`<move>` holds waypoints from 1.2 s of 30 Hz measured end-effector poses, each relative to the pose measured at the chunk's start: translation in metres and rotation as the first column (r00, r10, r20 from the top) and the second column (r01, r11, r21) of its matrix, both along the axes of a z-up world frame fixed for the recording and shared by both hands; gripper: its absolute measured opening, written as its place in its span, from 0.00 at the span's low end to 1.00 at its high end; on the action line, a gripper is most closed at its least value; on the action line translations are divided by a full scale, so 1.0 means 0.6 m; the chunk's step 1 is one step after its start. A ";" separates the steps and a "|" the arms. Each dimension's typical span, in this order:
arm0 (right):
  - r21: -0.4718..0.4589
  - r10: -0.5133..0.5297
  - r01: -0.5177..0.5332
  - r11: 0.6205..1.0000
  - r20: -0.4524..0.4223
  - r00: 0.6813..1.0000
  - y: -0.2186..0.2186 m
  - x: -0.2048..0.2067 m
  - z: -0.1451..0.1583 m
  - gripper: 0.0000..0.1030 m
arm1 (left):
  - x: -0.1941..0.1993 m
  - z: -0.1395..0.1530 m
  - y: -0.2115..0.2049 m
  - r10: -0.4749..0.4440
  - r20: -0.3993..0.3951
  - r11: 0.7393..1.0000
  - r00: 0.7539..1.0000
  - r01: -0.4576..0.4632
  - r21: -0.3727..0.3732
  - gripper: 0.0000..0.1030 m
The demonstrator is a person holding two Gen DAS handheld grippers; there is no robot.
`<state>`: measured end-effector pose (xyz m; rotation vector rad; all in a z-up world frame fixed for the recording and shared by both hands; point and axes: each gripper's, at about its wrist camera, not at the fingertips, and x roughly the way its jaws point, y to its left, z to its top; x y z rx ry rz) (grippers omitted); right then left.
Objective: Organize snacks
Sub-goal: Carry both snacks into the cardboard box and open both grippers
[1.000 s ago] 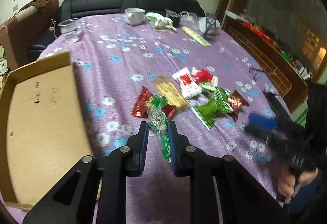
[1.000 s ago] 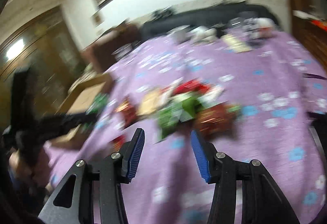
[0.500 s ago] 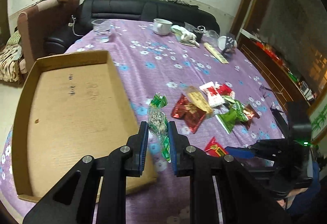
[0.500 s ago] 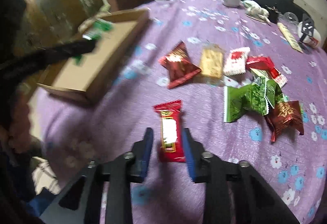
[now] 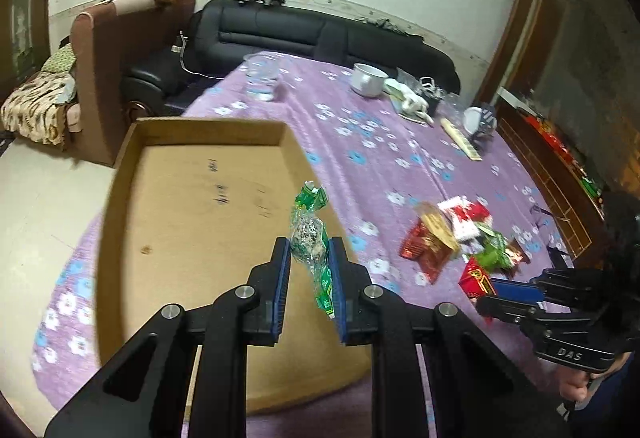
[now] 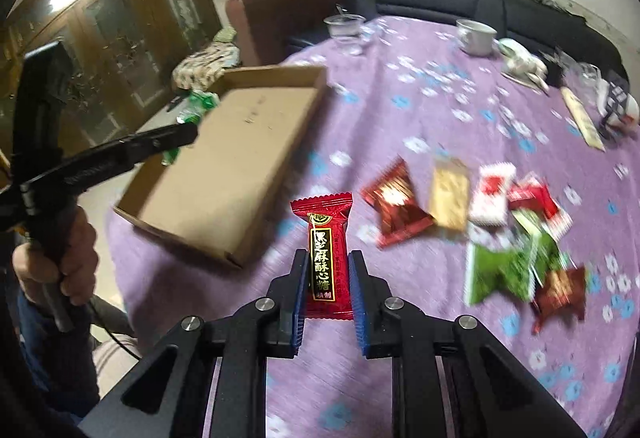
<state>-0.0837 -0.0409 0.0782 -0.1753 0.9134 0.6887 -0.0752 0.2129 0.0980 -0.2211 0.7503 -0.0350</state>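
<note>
Both grippers, the left (image 5: 309, 266) pinching a green candy (image 5: 310, 242) and the right (image 6: 329, 284) a red one (image 6: 326, 250), neared the cardboard tray (image 5: 132, 166), best released low inside its rim.

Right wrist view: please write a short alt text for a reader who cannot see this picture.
The right gripper is shut on a red candy packet with gold lettering, above a purple flowered tablecloth. To its left lies an open cardboard box; to its right, a blurred pile of snack packets. The left gripper holds a green-ended candy beside the box.
</note>
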 end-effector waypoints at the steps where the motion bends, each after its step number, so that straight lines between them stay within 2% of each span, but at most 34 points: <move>1: 0.004 0.013 -0.013 1.000 0.006 1.000 0.015 0.002 0.008 0.19 | 0.001 0.004 0.009 0.010 -0.001 1.000 1.000 -0.010 0.005 0.16; 8: 0.030 0.058 -0.059 0.998 0.035 0.998 0.105 0.032 0.063 0.19 | 0.022 0.028 0.070 0.058 -0.002 0.998 0.998 -0.058 0.033 0.16; 14: 0.072 0.064 -0.064 0.995 -0.005 0.998 0.186 0.092 0.088 0.19 | 0.072 0.027 0.118 0.086 -0.044 0.996 0.995 -0.086 0.011 0.16; 18: 0.070 0.035 -0.032 0.997 -0.041 0.999 0.242 0.153 0.065 0.19 | 0.116 -0.002 0.146 0.107 -0.104 0.994 0.989 -0.109 -0.009 0.16; 25: 0.050 -0.043 0.051 0.997 -0.159 0.986 0.297 0.243 -0.026 0.19 | 0.173 -0.076 0.156 0.134 -0.224 0.991 0.965 -0.136 0.007 0.17; 32: 0.022 -0.053 0.059 0.998 -0.202 0.978 0.318 0.268 -0.079 0.19 | 0.191 -0.107 0.159 0.124 -0.276 0.991 0.953 -0.134 -0.019 0.17; 36: 0.027 -0.054 0.062 0.998 -0.221 0.974 0.318 0.275 -0.090 0.22 | 0.195 -0.110 0.151 0.117 -0.272 0.993 0.955 -0.121 0.001 0.17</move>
